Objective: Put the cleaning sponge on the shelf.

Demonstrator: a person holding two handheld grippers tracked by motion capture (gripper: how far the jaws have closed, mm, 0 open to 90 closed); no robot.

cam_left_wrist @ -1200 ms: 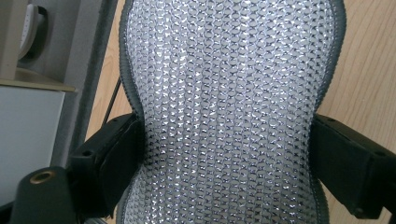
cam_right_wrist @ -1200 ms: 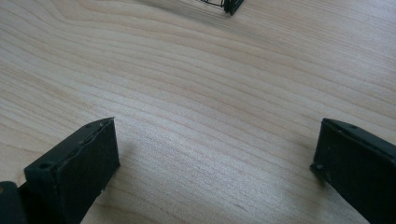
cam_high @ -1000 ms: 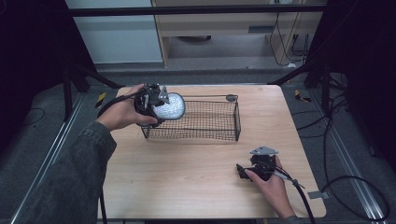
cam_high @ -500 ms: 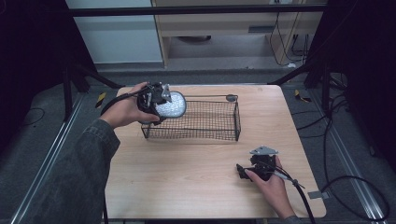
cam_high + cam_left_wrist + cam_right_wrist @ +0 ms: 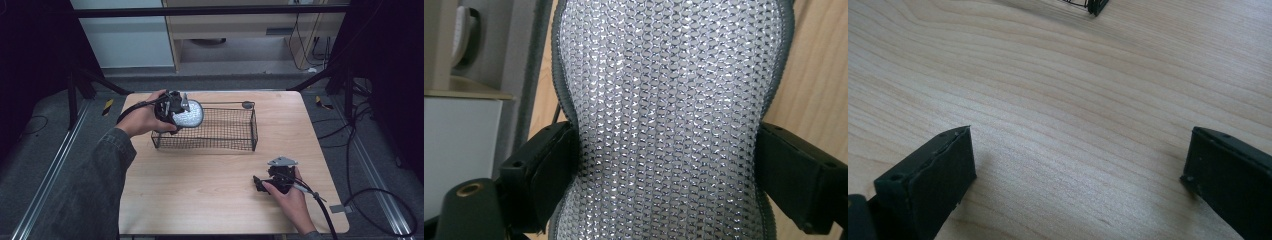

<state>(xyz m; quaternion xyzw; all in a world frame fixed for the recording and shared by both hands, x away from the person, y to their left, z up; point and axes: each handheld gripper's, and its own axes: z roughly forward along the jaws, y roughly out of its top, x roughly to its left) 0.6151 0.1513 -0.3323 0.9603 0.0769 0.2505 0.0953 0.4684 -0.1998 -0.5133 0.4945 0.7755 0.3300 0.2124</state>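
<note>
Work in hand: a silvery mesh pad [image 5: 190, 116] is carried at the wire basket [image 5: 235, 142], and by my reading it is meant to go inside.
Left gripper [image 5: 176, 111]: clamped on the pad; in the left gripper view both black jaws press into the narrowed waist of the pad [image 5: 671, 120], one on each side.
Pad, place: held above the basket's left end, near its far left corner, clear of the basket floor as far as the high view tells.
Pad, long axis: it runs away from the gripper along the line of the jaws, so the free end leads and the gripper trails behind it, on the side away from the basket.
Basket, direction from the pad: the open top lies below and to the right of the pad; most of the basket stretches off to the right.
Key relation: the pad already overlaps the left rim, so the next move looks like a lowering with a small shift right, not a long reach.
Nearer hand: the left one, which is at the basket; the right is well apart.
Right gripper [image 5: 267, 184]: jaws spread wide with nothing between them, resting near the table's [image 5: 210, 190] front right, well short of the basket's near right corner [image 5: 1096, 6].
Risk, as I judge it: the pad's leading end could catch on the wire rim.
</note>
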